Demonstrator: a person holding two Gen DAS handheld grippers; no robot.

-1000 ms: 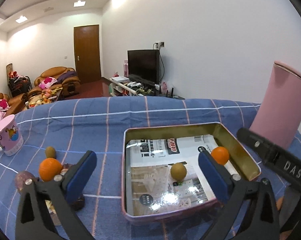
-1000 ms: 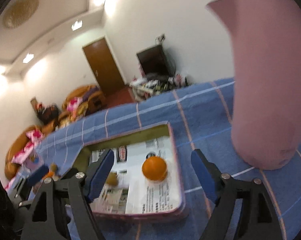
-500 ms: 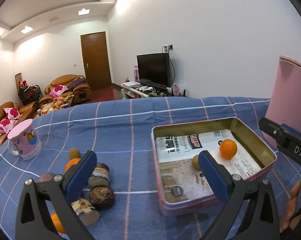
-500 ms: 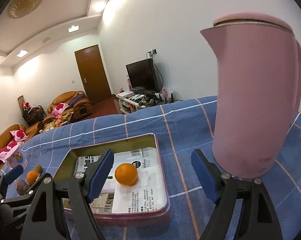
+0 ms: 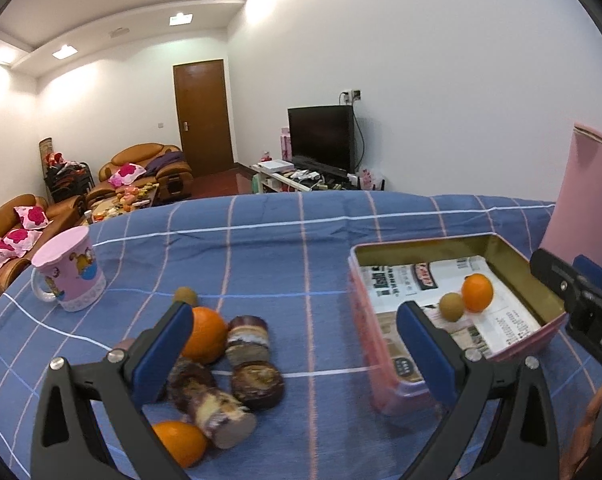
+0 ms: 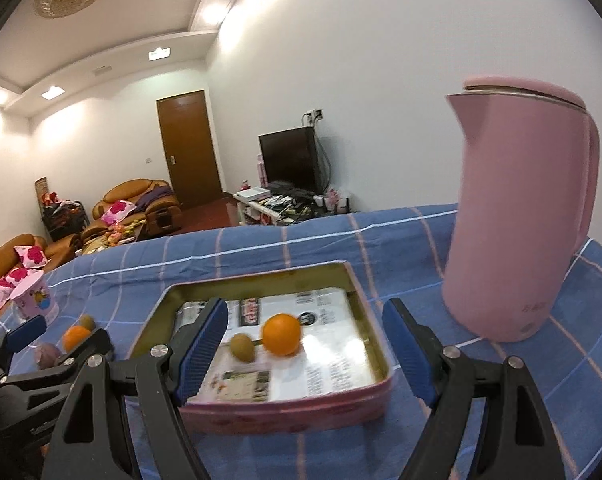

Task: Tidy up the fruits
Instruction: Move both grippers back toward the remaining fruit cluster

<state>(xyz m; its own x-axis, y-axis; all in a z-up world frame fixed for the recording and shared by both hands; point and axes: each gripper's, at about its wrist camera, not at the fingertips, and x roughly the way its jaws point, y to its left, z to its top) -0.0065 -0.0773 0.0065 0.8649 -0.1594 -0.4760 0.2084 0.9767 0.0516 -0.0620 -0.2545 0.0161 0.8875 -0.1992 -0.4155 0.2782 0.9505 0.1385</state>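
Observation:
A pink tin (image 5: 371, 344) (image 6: 293, 400) lined with printed paper holds an orange (image 5: 477, 292) (image 6: 281, 334) and a small brownish-green fruit (image 5: 451, 306) (image 6: 243, 347). Left of the tin on the blue checked cloth lie an orange (image 5: 205, 334), a second orange (image 5: 183, 446), a small green fruit (image 5: 185, 295) and three dark purple-brown fruits (image 5: 257, 384). My left gripper (image 5: 293, 354) stands open above the cloth between this pile and the tin, nothing between its pads. My right gripper (image 6: 305, 344) is open too, over the tin's near side, holding nothing.
A tall pink kettle (image 6: 517, 216) (image 5: 585, 196) stands right of the tin. A pink cartoon mug (image 5: 69, 274) (image 6: 33, 296) sits at the far left of the cloth. Beyond the table lie sofas, a door and a television.
Both grippers have drawn back and swung left. In the left view the tin slid right and the fruit pile came into full view. In the right view the kettle moved right and farther off.

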